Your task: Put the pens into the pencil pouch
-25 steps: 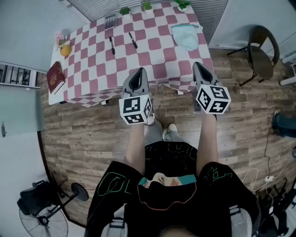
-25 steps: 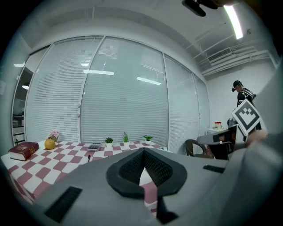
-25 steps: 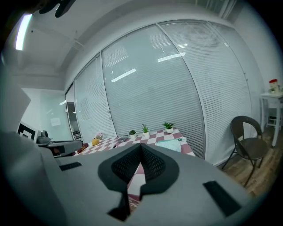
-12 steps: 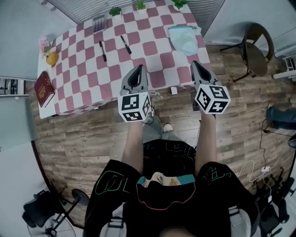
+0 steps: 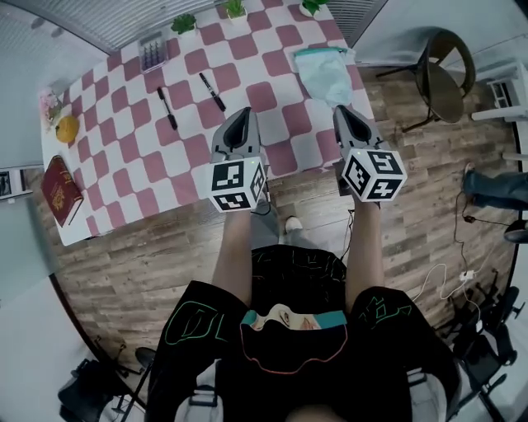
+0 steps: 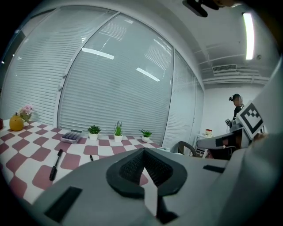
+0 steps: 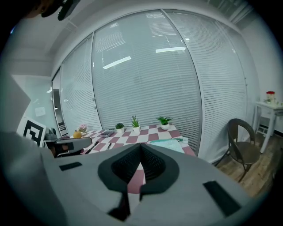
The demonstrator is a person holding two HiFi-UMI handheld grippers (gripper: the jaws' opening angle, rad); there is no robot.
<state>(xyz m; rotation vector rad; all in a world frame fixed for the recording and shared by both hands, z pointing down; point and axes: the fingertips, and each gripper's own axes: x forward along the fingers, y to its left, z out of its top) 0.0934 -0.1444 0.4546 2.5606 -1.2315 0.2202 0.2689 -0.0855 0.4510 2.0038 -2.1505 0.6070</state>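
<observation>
Two black pens (image 5: pixel 167 108) (image 5: pixel 212 91) lie apart on the pink-and-white checked table (image 5: pixel 124 157). In the left gripper view the nearer pen (image 6: pixel 55 164) lies at the left and the other pen (image 6: pixel 91 157) behind it. A pale teal pencil pouch (image 5: pixel 324 72) lies at the table's far right, and in the right gripper view the pouch (image 7: pixel 166 143) sits straight ahead. My left gripper (image 5: pixel 239 122) is shut and empty over the table's near edge, short of the pens. My right gripper (image 5: pixel 341 114) is shut and empty, just short of the pouch.
A red book (image 5: pixel 59 189), an orange fruit (image 5: pixel 67 128) and a small flower bunch (image 5: pixel 49 103) sit at the table's left end. A dark calculator-like thing (image 5: pixel 152 53) and three small potted plants (image 5: pixel 184 22) line the far edge. A round chair (image 5: pixel 441 78) stands at the right.
Both grippers have moved forward from above the floor to over the table's near edge, still shut. The table now lies closer and further left in the head view.
</observation>
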